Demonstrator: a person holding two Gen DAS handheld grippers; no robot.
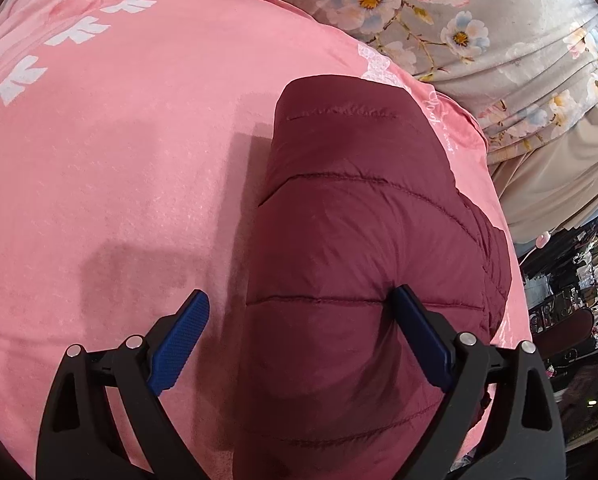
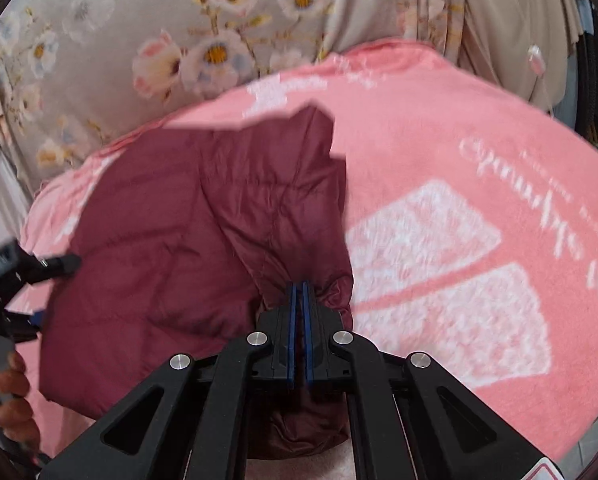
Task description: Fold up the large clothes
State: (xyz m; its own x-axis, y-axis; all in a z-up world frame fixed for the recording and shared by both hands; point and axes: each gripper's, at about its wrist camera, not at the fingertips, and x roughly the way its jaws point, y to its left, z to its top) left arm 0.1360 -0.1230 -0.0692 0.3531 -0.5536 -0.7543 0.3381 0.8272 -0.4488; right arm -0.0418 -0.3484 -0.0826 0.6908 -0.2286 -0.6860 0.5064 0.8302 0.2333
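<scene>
A dark red quilted jacket [image 1: 363, 216] lies folded on a pink blanket [image 1: 119, 152]. In the left wrist view my left gripper [image 1: 301, 294] is open and straddles the jacket's near left part; its right finger [image 1: 415, 324] rests against the fabric and its left finger [image 1: 183, 336] hangs over the blanket. In the right wrist view the jacket [image 2: 159, 232] fills the middle left. My right gripper [image 2: 299, 286] is shut on a bunched fold at the jacket's near right edge. The left gripper [image 2: 23, 268] shows at the left edge, held by a hand [image 2: 9, 384].
The pink blanket [image 2: 459, 200] with white print covers the bed. Behind it hangs a grey floral curtain [image 1: 479, 40], also a beige cloth [image 1: 559, 176]. Cluttered dark shelves [image 1: 571, 300] stand off the bed's right edge.
</scene>
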